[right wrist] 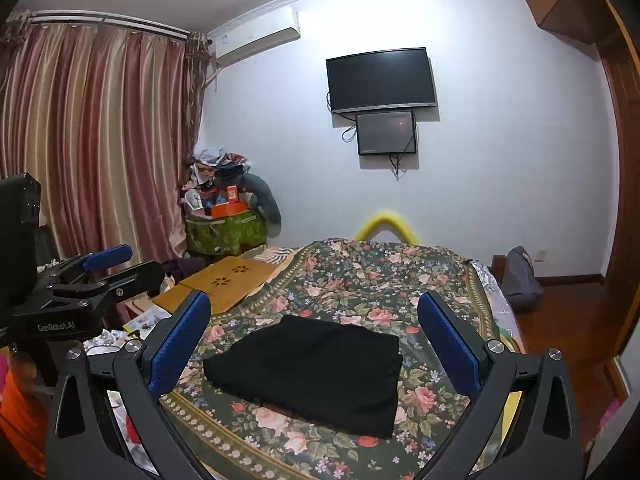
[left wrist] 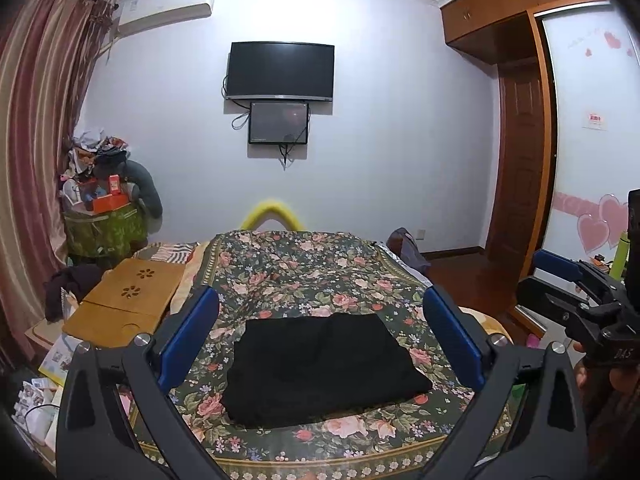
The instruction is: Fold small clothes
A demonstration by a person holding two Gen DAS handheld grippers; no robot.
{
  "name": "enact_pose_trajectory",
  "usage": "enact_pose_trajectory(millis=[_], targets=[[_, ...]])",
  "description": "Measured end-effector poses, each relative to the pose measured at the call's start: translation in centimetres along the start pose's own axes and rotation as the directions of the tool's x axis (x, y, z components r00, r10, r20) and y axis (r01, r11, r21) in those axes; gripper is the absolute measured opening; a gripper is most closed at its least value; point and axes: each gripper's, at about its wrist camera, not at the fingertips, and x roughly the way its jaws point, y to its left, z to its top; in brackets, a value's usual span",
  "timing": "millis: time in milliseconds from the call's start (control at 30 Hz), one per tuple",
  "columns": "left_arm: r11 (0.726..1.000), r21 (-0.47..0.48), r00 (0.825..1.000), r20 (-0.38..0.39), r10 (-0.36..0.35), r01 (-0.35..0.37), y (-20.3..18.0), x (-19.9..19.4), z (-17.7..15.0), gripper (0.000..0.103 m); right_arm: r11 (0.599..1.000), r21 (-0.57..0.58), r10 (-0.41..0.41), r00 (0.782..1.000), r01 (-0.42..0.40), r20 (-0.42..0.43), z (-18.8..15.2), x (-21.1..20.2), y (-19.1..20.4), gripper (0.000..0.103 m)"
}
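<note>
Matte black folded garment (left wrist: 324,368) lies rectangular on glossy floral bedspread (left wrist: 320,272).

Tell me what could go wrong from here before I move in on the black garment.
1. The black garment already lies folded on the floral bedspread; pinching only the top layer could pull the fold open.
2. The bedspread is loose, so low blue fingers might catch it along with the garment.
3. The left gripper and right gripper are both open and close together; they could bump.
</note>
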Motion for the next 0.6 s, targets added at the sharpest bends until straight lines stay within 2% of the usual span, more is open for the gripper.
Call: enact_pose_trajectory(millis=[600], targets=[[1.0,-0.002,0.999,-0.026,-0.02,0.02,0.34,0.59,-0.24,0.103,1.0,0.013,-0.008,1.0,0.008,-0.011,-0.09,0.43,-0.55,0.103]])
